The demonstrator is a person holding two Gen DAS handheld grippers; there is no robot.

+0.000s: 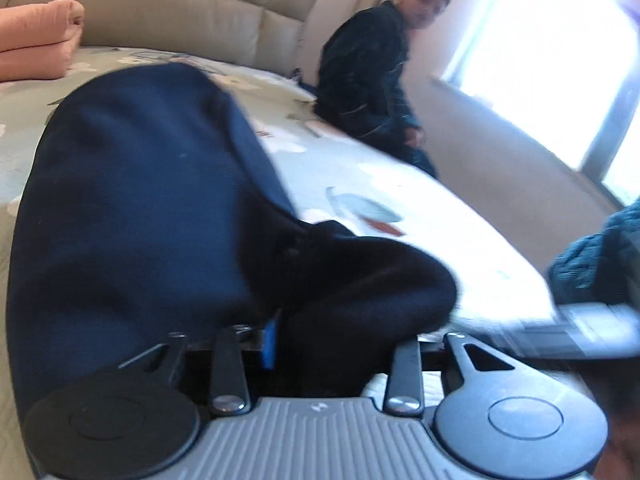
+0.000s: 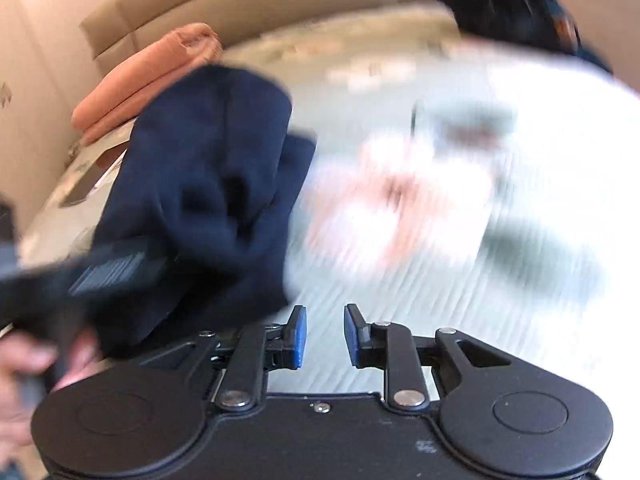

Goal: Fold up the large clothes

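Left wrist view, left to right:
- Folded pink blanket (image 1: 38, 38): far left, on the bed (image 1: 352, 160), before the padded headboard (image 1: 180, 12).
- Navy garment (image 1: 152, 184): bunched heap on the patterned bed cover, filling the left and centre. Its near end drapes straight over the left claw (image 1: 316, 344), covering the fingertips; one blue pad (image 1: 270, 344) shows at the cloth's edge. Whether the jaws are clamped on the fabric cannot be told.
- Seated person (image 1: 376, 76): dark clothing, at the far bed edge, right of centre.
- Bright window (image 1: 560, 60): far right.

Right wrist view, left to right:
- The holder's left hand (image 2: 24, 364): lower left, gripping the other tool, which touches the garment.
- Pink blanket (image 2: 156, 68): upper left, behind the garment.
- Navy garment (image 2: 208, 184): hanging crumpled at left of centre, just beside and ahead-left of the right claw (image 2: 325, 336). No cloth between its fingers.
- Right claw: jaws apart, a clear gap between the blue pads (image 2: 299, 336), holding nothing.
- Bed cover (image 2: 460, 208): blurred, pale, floral, filling the right half.
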